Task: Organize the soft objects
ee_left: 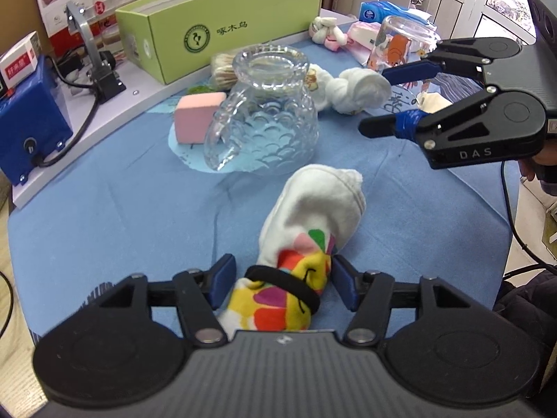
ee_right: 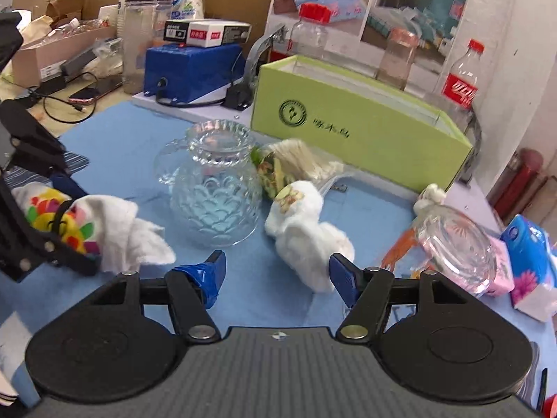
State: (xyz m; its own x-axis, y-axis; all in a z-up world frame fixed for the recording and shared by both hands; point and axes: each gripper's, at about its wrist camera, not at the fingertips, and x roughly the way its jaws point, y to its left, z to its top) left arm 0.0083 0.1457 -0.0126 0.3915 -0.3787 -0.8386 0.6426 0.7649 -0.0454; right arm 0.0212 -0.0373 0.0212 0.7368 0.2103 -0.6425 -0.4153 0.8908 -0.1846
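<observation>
Left gripper (ee_left: 281,280) jaws spread, pads off the banded colourful sock roll (ee_left: 306,244) lying between them, long axis running straight ahead from the fingers; right gripper (ee_right: 276,277) open and empty, white sock bundle (ee_right: 306,233) just ahead beside its right finger.

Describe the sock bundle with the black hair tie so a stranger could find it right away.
On the blue tablecloth, look just in front of the upturned glass pitcher. The rolled white sock bundle lies there between the left gripper fingers. Unlike the plain white bundle farther back, it has bright multicoloured patches and a black hair tie.
</observation>
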